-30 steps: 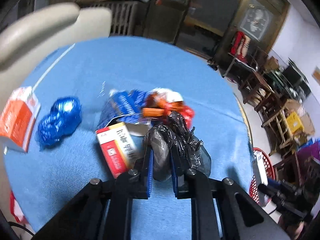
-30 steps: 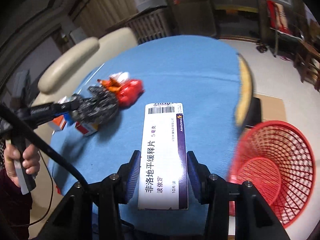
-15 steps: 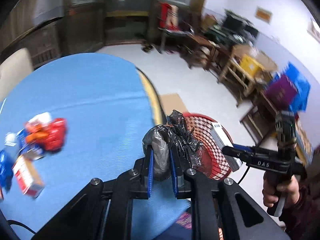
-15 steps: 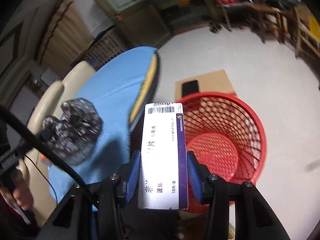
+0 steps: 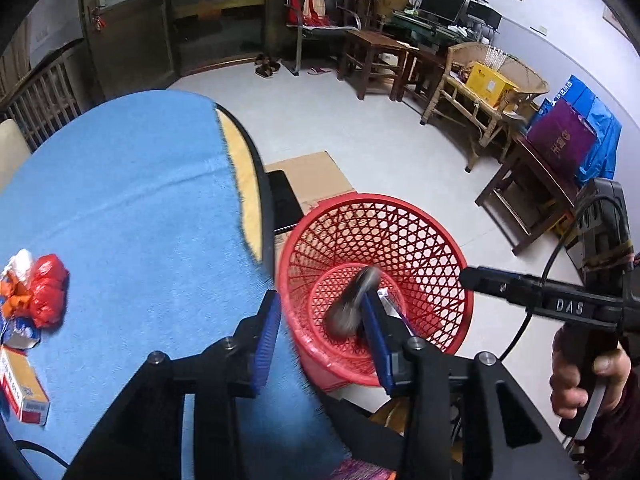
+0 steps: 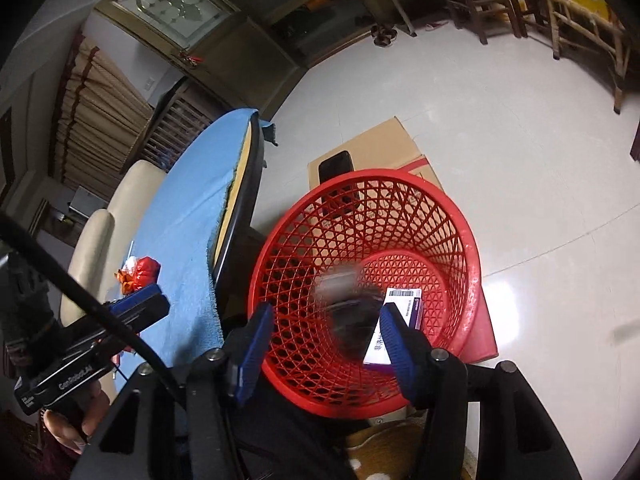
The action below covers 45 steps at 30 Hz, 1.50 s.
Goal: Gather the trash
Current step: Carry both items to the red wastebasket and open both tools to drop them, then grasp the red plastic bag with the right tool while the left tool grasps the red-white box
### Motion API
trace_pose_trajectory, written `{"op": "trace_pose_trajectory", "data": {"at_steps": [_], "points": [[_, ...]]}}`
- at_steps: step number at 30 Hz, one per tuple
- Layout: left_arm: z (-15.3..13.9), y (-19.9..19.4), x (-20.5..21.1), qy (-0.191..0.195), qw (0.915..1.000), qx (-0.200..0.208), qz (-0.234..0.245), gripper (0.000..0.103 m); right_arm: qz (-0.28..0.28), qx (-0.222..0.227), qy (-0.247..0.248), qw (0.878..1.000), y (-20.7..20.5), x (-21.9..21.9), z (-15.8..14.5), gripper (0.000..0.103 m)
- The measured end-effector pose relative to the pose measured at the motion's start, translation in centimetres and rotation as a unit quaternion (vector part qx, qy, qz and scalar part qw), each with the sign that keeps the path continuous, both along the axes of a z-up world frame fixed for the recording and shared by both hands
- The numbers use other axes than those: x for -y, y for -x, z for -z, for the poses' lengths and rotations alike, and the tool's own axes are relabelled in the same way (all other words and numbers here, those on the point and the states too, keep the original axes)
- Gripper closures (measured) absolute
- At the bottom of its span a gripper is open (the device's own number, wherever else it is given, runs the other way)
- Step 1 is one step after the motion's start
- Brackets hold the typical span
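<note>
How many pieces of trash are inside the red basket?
2: a blurred black bag mid-basket, and a white-and-purple medicine box to its right, both inside the red basket. More could be hidden behind the gripper fingers.

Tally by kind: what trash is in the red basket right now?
Black plastic bag: 1 (blurred, mid-drop inside the rim)
White-and-purple box: 1
Total in the red basket: 2
</note>
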<state>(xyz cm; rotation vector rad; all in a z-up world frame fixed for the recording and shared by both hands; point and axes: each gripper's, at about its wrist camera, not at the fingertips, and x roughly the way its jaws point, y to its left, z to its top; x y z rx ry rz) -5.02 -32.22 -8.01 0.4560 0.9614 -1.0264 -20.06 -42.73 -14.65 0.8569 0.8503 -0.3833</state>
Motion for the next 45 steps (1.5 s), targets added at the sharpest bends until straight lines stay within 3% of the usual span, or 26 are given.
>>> {"op": "trace_pose_trajectory", "data": {"at_steps": [5,10,13,16,19,22,25,29,36,38,41,45], "points": [[-0.4,-1.1,-5.0,0.000,0.9987,0.024,-0.045,0.056,-0.023,0.003,0.008,1.000,-1.6,-1.5,-0.9,0.044],[-1.3,-4.1,-13.3,0.013,0.9868,0.046,-0.155,0.050,-0.068,0.008,0.017,0.998,-5.3,-4.2,-1.8,0.044],[-1.5,-6.6,-19.0,0.017,0.9685,0.056,-0.242,0.042,-0.098,0.009,0.025,0.995,-8.0,-6.0,-2.4,0.044],[-1.3,-9.5,-23.5,0.020,0.9466,0.043,-0.319,0.041,-0.142,0.013,0.038,0.989,-11.8,-8.7,-3.3,0.044],[-1.1,-12.4,-26.9,0.044,0.9179,0.004,-0.394,0.041,-0.193,0.024,0.064,0.979,-16.4,-11.9,-4.4,0.044],[-0.9,-14.3,-27.9,0.069,0.9004,-0.031,-0.428,0.041,-0.237,0.035,0.080,0.968,-21.0,-14.9,-4.9,0.043],[-0.1,-15.6,-27.3,0.065,0.9011,-0.037,-0.427,0.041,-0.252,0.047,0.050,0.965,-25.5,-16.8,-4.3,0.040],[1.8,-16.9,-26.9,0.048,0.9001,-0.056,-0.429,0.041,-0.233,0.043,-0.027,0.971,-31.1,-18.0,-1.7,0.040],[4.2,-18.3,-27.4,0.055,0.8939,-0.093,-0.435,0.041,-0.186,0.011,-0.132,0.974,-36.8,-19.0,3.4,0.040],[4.8,-18.4,-27.5,0.058,0.8935,-0.097,-0.435,0.048,-0.184,0.011,-0.138,0.973,-37.7,-19.7,4.0,0.043],[5.2,-18.7,-27.9,0.067,0.8956,-0.095,-0.429,0.048,-0.198,0.003,-0.119,0.973,-38.4,-20.8,4.1,0.060],[5.2,-18.4,-28.6,0.071,0.8975,-0.080,-0.428,0.049,-0.218,0.008,-0.058,0.974,-37.4,-22.0,2.9,0.062]]}}
